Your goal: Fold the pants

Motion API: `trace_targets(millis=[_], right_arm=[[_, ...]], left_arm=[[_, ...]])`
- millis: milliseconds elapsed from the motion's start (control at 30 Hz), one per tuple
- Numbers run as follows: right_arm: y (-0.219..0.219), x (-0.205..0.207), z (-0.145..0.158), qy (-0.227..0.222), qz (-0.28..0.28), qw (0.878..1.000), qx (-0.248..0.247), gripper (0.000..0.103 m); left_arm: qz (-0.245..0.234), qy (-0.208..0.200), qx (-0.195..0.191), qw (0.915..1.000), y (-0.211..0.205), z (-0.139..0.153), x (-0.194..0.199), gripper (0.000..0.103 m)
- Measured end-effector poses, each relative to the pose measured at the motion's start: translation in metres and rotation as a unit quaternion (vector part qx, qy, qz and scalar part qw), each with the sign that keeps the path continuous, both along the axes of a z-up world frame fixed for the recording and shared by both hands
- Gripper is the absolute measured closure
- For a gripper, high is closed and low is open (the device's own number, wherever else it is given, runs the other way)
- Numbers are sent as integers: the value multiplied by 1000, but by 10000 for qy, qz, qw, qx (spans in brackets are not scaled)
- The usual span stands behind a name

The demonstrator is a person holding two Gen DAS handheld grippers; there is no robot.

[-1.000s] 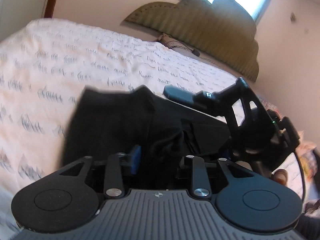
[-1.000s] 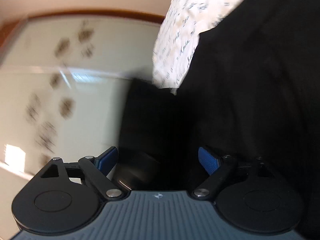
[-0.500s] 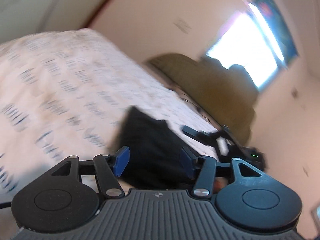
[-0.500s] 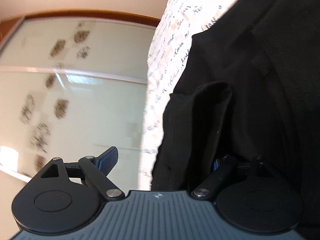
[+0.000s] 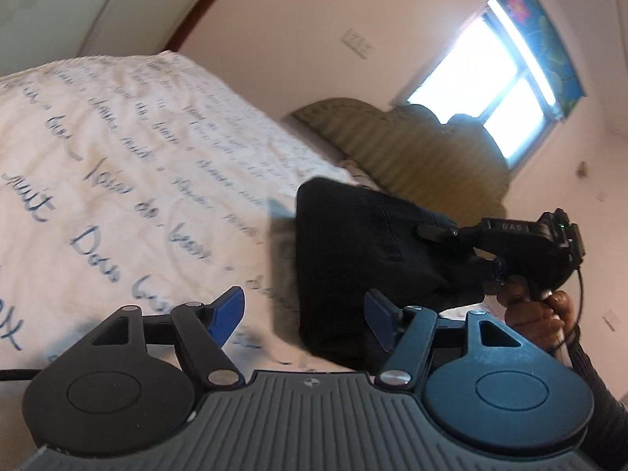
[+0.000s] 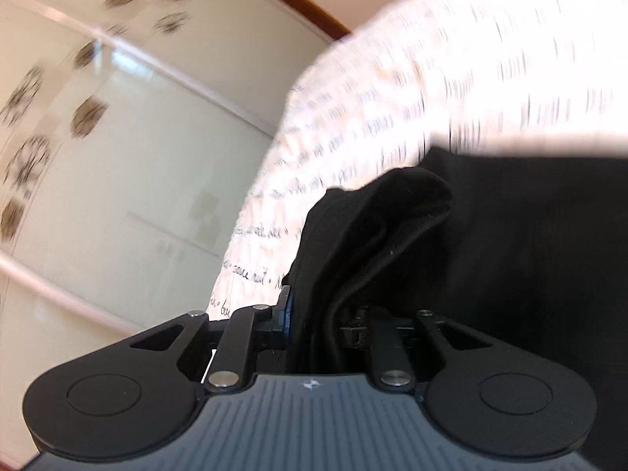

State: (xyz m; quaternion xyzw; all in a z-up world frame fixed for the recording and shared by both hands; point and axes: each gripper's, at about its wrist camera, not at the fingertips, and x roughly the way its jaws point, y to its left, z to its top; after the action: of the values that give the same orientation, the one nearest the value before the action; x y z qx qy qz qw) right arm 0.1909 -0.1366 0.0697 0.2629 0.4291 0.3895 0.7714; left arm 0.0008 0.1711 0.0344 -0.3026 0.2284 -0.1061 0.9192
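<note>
Bed cover point(image 5: 129, 165): white, blue handwriting-style print, mostly illegible; "Dors" maybe readable near left wrist lens, rest motion-smeared, fully blurred in right wrist view point(image 6: 471, 78).
Black pants point(image 5: 365, 251): lying bunched on cover, right of centre in left wrist view; lower edge cut off behind left gripper body, far side hidden behind right gripper. Seams and pocket barely distinguishable in the dark fabric.
Headboard point(image 5: 412, 145): olive, ribbed, partly hidden behind pants and a dark lump on top, unidentifiable.
Window point(image 5: 490, 90): blown out, nothing visible through it.
Sliding door panel point(image 6: 117, 157): frosted, dark motifs smeared by blur.
Right gripper point(image 6: 314, 314): just been closing, now clamped on a raised fold of pants point(image 6: 373, 227); right pad buried in fabric, only the left blue pad edge showing. Seen from left wrist view point(image 5: 435, 231): lettering "DAS" on body, tips lost against black cloth.
Hand point(image 5: 537, 318): wrapped around right gripper handle, sleeve cut off at frame edge.
Left gripper point(image 5: 304, 314): just been opening, blue pads well apart, nothing between them, hovering just beside pants edge.
</note>
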Motion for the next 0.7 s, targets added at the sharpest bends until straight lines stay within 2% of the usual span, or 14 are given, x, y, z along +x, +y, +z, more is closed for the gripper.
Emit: trace_targets(millis=[100,167,333,433,567,700], right_arm=[[-58,-1,23,-313,51,9983,-488,87],[-100,-4,25,-422,-76,9941,-993,86],[-169,4,-26,182,-620,9859,-1545,86],[-182,5,-49,388,-752,9859,-1441,86],[-187,2,-41,241,-666,9884,-1343,86],[-183,6,-35,184,-594,9895,-1302,86]], left_arm=[[-263,-192,-90,9994,-14,9,2,33],[-441,-242,-97,9987,-26,12,9,32],[-790,-131,-26,9968,-58,4,43,32],[-817,-56,-99,9966,-72,3,56,32],[-876,-78,-53,9961,-81,5,58,32],[-891,75,-12,9960,-84,0,63,31]])
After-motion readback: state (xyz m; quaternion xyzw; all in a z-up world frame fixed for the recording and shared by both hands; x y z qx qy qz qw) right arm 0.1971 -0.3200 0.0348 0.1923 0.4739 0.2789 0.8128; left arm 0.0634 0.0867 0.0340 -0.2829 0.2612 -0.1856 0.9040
